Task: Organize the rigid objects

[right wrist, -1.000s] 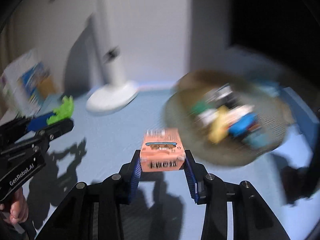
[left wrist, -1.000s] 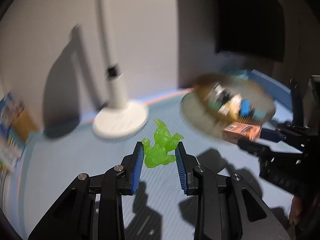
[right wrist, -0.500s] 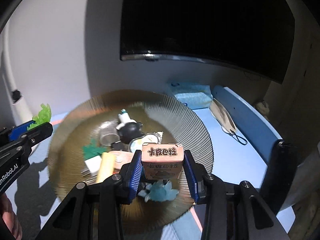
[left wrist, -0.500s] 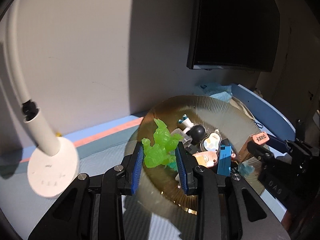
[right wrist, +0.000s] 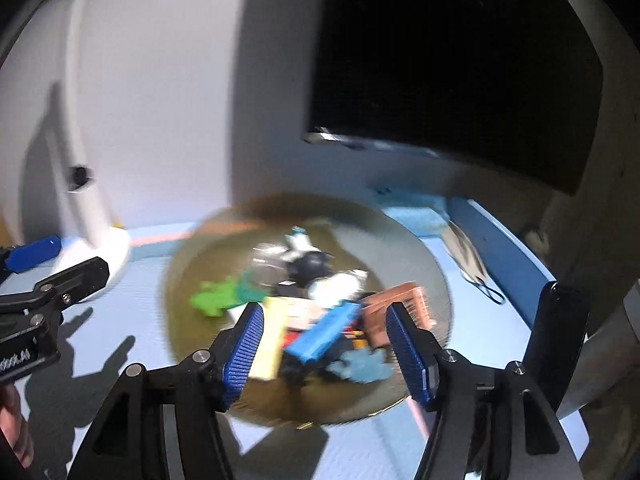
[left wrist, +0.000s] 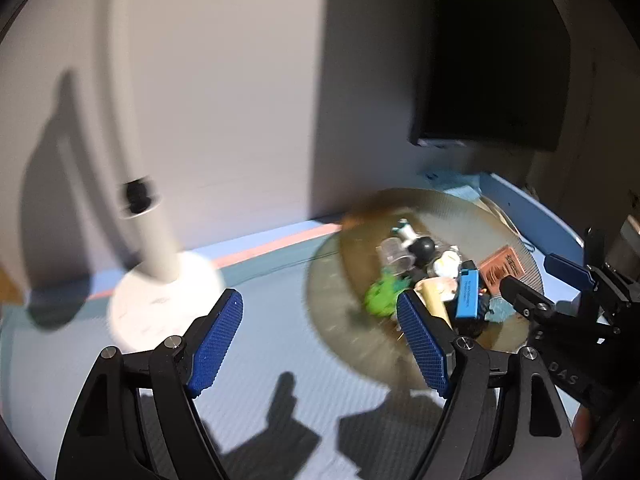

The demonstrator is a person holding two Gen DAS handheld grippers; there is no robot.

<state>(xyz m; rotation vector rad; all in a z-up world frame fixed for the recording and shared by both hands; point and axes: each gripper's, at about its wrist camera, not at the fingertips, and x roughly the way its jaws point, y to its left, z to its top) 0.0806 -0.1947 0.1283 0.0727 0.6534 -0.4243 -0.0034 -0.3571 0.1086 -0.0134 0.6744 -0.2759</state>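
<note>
A ribbed amber glass plate (left wrist: 332, 320) (right wrist: 424, 252) on the blue table holds several small objects. The green toy figure (left wrist: 380, 298) (right wrist: 214, 300) lies at the plate's left side. The orange box (left wrist: 502, 268) (right wrist: 400, 300) lies at its right side. My left gripper (left wrist: 320, 336) is open and empty, left of and in front of the plate. My right gripper (right wrist: 324, 344) is open and empty over the plate's near edge, and also shows at the right of the left wrist view (left wrist: 560, 284). Both views are blurred.
A white lamp with a round base (left wrist: 160, 304) (right wrist: 116, 248) stands left of the plate near the wall. A dark monitor (right wrist: 460, 60) hangs behind. A blue cloth (right wrist: 420, 216) and a face mask (right wrist: 468, 260) lie at the back right. A blue lighter (left wrist: 468, 294) lies in the plate.
Both grippers have opened. The green figure and the orange box have dropped into the plate, and both grippers have pulled back.
</note>
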